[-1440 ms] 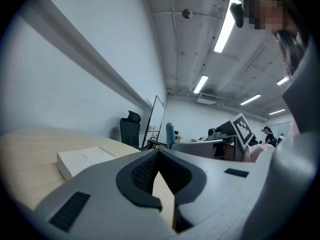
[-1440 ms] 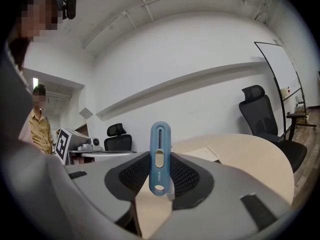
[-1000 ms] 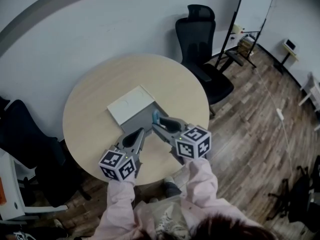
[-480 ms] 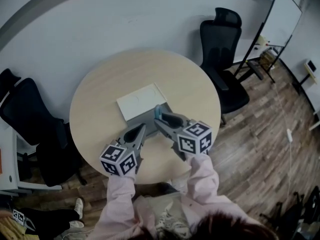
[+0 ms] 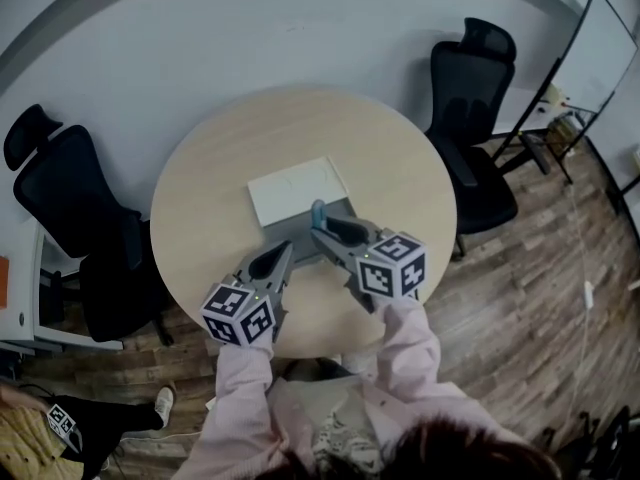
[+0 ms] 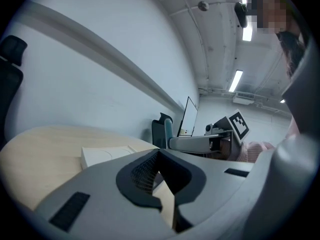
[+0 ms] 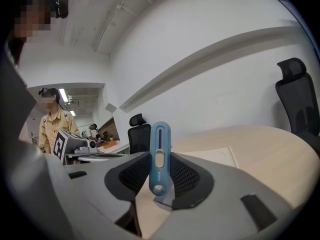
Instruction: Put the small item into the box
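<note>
Head view first: we see a round wooden table point(image 5: 200, 208) with the box point(image 5: 297, 189) near its middle, its white lid lying flat and a grey part just in front of it on our side. Both tools reach in from below. The right gripper point(image 5: 319, 230) points at the grey part, and the small blue item point(image 5: 318, 211) stands up from its tips, over the near edge of the white lid. From this height we cannot tell whether the item touches the box or hangs above it. The left gripper point(image 5: 284, 252) lies just beside the box's near left corner, close to the right one but apart from it.

Right gripper view gives us what the overhead picture cannot. The jaws pinch the blue item on both flat sides. It is a slim rounded stick, upright, with a long slot, an oval window and a hole at its lower end. Behind it a person in a yellow shirt point(image 7: 51, 120) stands in the room, out of sight from above.

Left gripper view shows that tool's jaws pressed together at the tips with nothing between them. Past them we see the white lid edge-on and, to the right, the other tool holding the item upright. Only the overhead picture takes in the black chairs point(image 5: 477, 98) on both sides of the table.
</note>
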